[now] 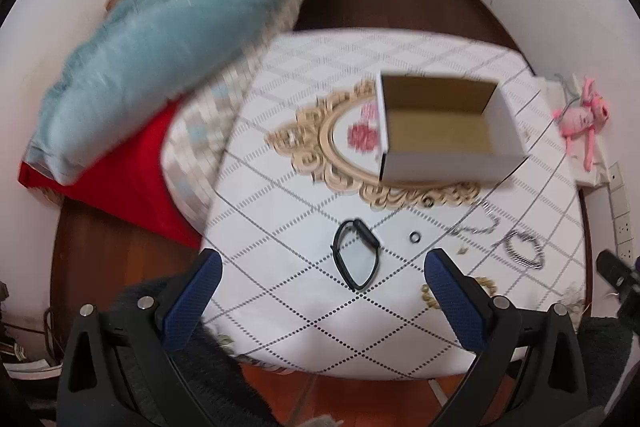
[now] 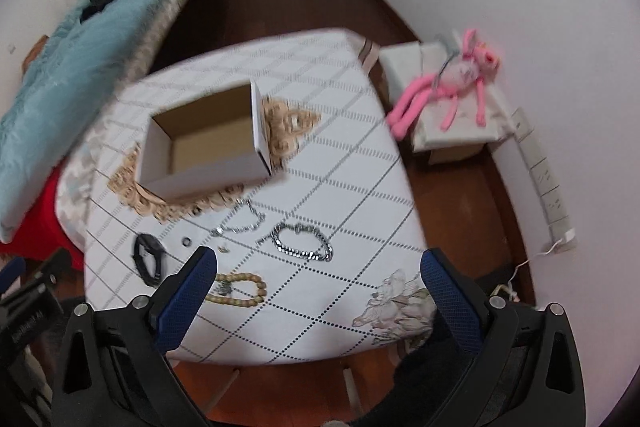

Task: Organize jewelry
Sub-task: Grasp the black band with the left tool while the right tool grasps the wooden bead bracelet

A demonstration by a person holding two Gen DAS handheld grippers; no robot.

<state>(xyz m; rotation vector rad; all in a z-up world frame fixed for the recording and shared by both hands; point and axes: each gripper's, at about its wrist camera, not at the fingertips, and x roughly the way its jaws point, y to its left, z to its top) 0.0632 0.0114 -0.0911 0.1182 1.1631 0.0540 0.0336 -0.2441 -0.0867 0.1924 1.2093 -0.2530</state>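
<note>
Both grippers, left [image 1: 320, 291] and right [image 2: 318, 291], are hovering with jaws spread wide, gripping nothing. The jewelry is lying on the table [image 2: 360, 163]: watch [image 1: 356, 254], ring [image 1: 415, 237], chain [image 2: 301, 241], beads [image 2: 240, 290], near the open box [image 1: 444, 131]. No writing is legible.

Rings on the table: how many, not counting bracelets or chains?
2 small dark rings, both loose on the cloth. One lies right of the black band. The other sits at the gold frame's near edge. Blur may hide more.
</note>
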